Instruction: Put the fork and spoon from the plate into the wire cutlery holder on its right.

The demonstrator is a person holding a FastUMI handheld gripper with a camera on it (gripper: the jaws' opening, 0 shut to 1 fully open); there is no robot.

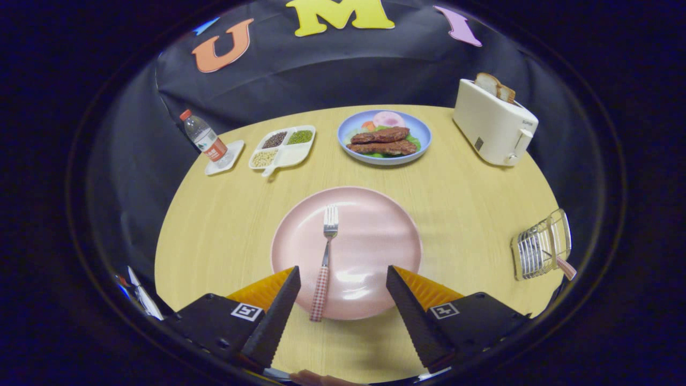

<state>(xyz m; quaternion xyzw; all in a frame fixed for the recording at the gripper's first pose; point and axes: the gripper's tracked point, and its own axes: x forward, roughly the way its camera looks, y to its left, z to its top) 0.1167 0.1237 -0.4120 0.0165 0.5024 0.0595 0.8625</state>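
We held the gripper (343,279) with its fingers wide and empty over the pink plate (375,236). The fork (325,257) lay between them, nearer the left finger; we judged it best to shift left, centring on the checked handle. The wire cutlery holder (538,246) stood well apart on the worktop (461,193), a checked handle already in it.

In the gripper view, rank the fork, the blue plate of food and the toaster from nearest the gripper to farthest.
Gripper open.
1. Fork, on the pink plate, handle between the fingers.
2. Blue plate of food, straight beyond the pink plate.
3. Toaster, far right; close to the blue plate's range.
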